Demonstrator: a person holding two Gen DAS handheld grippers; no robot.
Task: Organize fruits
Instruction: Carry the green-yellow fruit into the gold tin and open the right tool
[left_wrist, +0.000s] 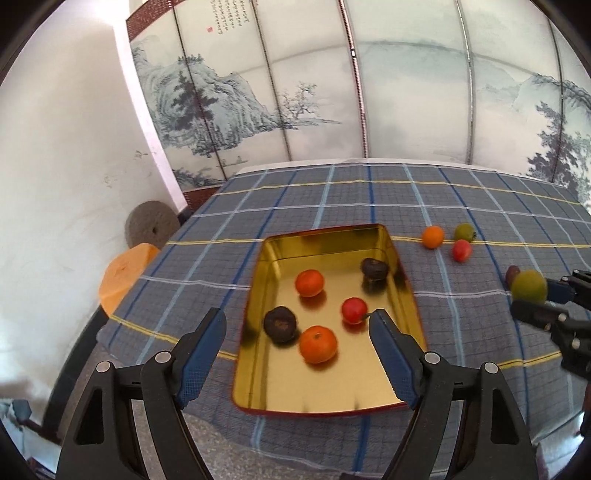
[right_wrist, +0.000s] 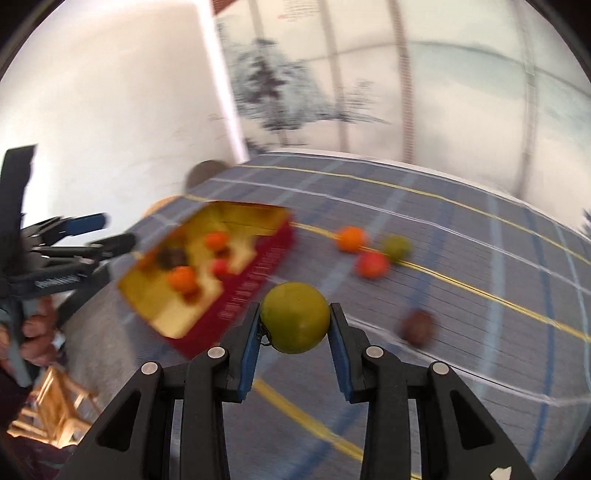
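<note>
Your right gripper clamps the green fruit at three and nine o'clock; it's smooth, roundish, probably slippery. Left gripper gapes empty.

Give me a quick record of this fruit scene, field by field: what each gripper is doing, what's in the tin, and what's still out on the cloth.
left gripper: open, empty, above the tin's near end
right gripper: shut on green fruit, lifted off the cloth
gold tin: holds two orange fruits, one red fruit, two dark fruits
checked tablecloth: orange fruit, green fruit, red fruit in a cluster beyond the tin; one dark fruit apart, nearer the right gripper
fruit left outside the tin: four on the cloth, one held
</note>
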